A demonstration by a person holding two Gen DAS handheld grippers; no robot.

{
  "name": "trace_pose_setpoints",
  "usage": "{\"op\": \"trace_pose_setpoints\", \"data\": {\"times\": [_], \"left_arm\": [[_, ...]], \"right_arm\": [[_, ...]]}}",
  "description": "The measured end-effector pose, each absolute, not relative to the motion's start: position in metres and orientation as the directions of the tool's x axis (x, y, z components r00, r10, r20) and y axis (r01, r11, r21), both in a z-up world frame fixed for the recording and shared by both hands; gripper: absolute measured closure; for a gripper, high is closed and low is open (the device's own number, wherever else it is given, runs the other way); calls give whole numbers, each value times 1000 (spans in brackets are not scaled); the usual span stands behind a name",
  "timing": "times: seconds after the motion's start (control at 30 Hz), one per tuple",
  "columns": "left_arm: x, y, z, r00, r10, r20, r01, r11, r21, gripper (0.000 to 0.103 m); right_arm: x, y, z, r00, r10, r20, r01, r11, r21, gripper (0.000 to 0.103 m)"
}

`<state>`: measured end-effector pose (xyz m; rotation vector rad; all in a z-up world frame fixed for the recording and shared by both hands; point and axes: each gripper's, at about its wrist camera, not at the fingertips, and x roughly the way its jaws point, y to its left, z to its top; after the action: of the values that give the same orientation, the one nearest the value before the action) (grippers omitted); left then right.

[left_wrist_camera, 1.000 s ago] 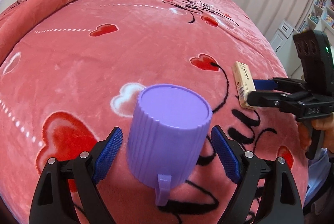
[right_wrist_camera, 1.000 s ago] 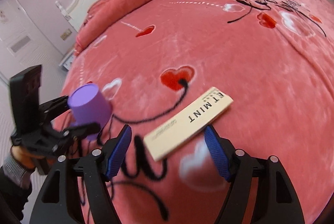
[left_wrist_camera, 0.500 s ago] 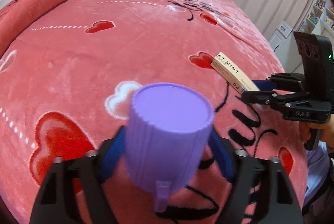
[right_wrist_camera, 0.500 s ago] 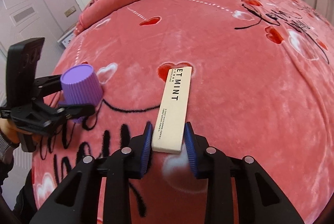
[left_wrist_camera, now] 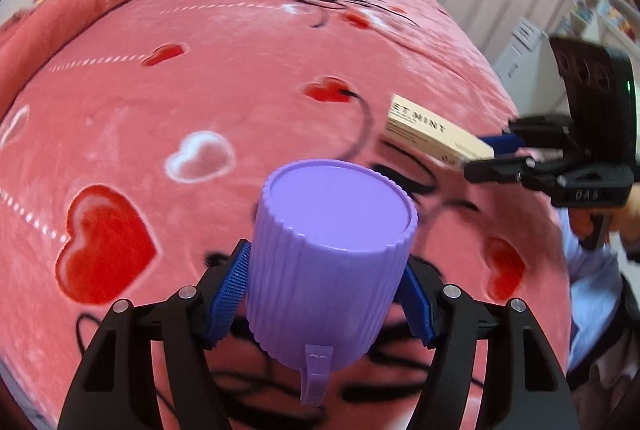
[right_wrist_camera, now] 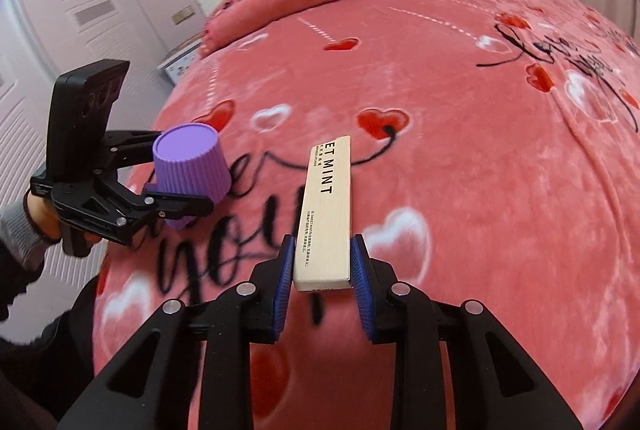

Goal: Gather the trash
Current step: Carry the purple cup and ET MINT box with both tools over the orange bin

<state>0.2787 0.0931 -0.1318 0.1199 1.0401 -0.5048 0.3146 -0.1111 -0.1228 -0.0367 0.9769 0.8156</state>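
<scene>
The left tongs (left_wrist_camera: 326,294) point steeply downward, blue pads pressed on both sides of a purple cup (left_wrist_camera: 332,262). The right tongs (right_wrist_camera: 322,270) pinch a beige box (right_wrist_camera: 326,213), jaws narrow.

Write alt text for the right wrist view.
The right gripper clamps one end of a long beige box printed "MINT" above a pink heart-patterned bedspread. To its left, the left gripper holds an upside-down purple ribbed cup.

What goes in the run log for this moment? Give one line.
left gripper: shut on purple cup | right gripper: shut on mint box | both over bed
</scene>
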Motion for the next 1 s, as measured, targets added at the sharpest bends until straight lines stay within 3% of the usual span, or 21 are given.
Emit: {"op": "trace_pose_setpoints", "data": {"times": [0.63, 1.0], "left_arm": [[155, -7, -73, 392, -376, -839, 598, 798, -78, 34], [129, -96, -57, 371, -405, -836, 719, 695, -17, 34]], "right_arm": [[157, -206, -69, 284, 642, -712, -662, 669, 338, 74], [102, -291, -53, 394, 628, -671, -587, 734, 342, 74]]}}
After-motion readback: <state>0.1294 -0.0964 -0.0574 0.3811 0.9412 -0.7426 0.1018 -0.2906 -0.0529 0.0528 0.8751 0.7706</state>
